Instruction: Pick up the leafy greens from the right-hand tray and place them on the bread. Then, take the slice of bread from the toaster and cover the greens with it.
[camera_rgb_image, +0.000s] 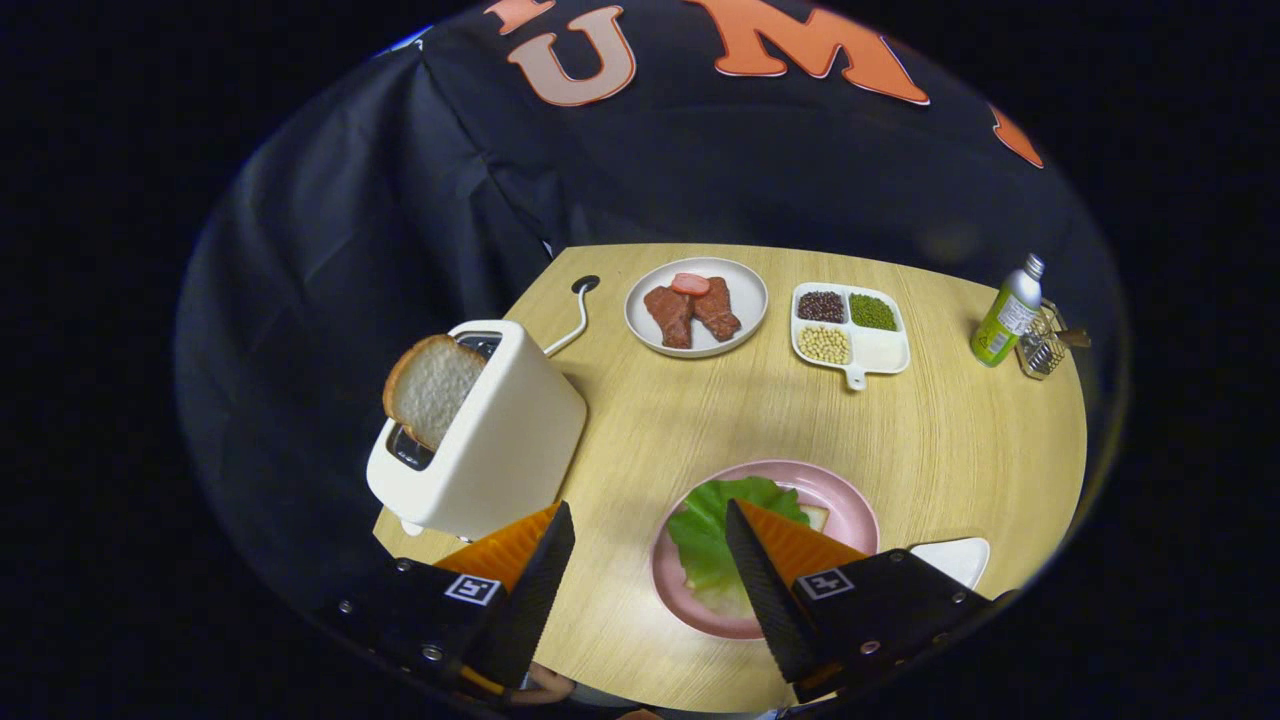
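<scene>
The leafy greens (706, 535) lie spread over a bread slice on the pink plate (850, 510); only a corner of that bread (815, 517) peeks out beside them. The plate sits just ahead of and partly under my right finger. My gripper (650, 520) is open, nothing between its fingers, hovering above the table near its front edge. A slice of bread (430, 388) sticks up from the slot of the white toaster (490, 440), which stands just beyond my left finger.
At the back of the wooden table (900, 430) stand a white plate with meat pieces (697, 306), a divided dish of beans (850, 325), a green bottle (1005, 312) and a small wire rack (1045, 345). A white tray (955, 556) lies right of the pink plate.
</scene>
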